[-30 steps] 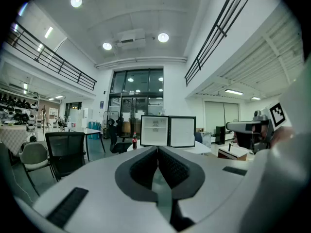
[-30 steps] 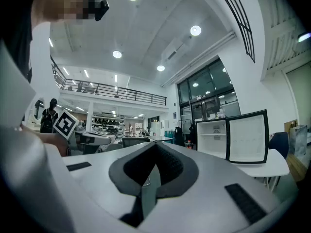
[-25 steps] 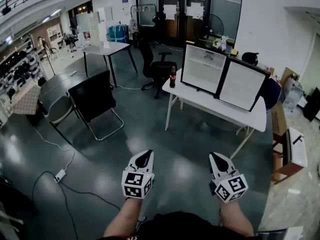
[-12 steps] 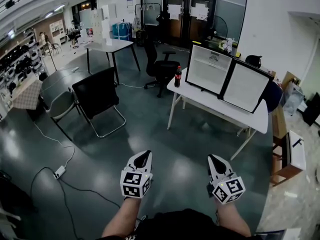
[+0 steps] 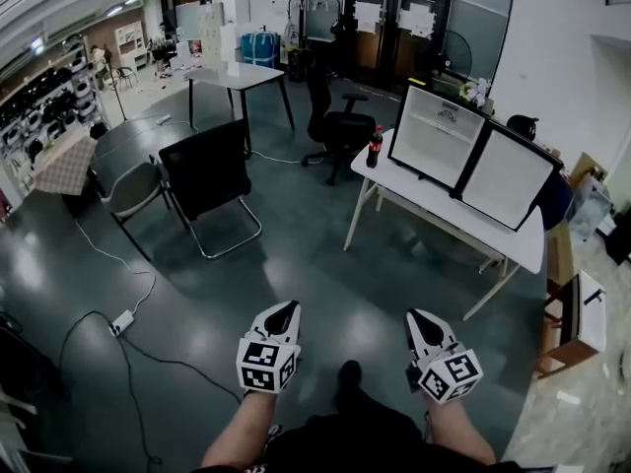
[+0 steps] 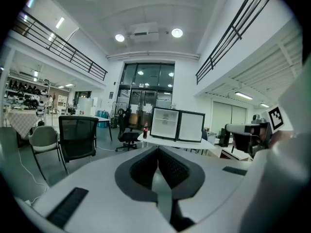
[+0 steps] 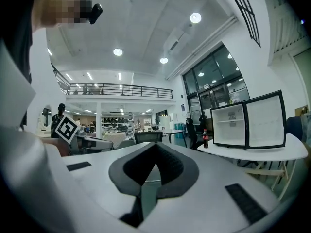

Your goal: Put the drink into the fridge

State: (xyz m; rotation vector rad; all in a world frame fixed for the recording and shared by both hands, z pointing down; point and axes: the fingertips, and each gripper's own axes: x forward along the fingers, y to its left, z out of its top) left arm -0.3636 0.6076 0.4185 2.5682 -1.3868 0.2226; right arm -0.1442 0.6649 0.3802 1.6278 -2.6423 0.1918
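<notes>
Since a second ago, everything in the head view is drifting rightward, and what looks like a shoe (image 5: 348,377) is now showing between the grippers. The left gripper (image 5: 285,308) is hanging over the floor with its jaws closed, gripping nothing. The cola bottle (image 5: 375,147) is standing upright on the white table (image 5: 424,210), just beside the open mini fridge (image 5: 437,138). The right gripper (image 5: 420,316) is likewise keeping its jaws together, empty.

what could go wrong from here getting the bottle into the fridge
The bottle stands near the table edge, so a clumsy nudge might tip it off. The left tongs and right tongs are both shut; reaching in like that would likely push the bottle rather than grip it.
</notes>
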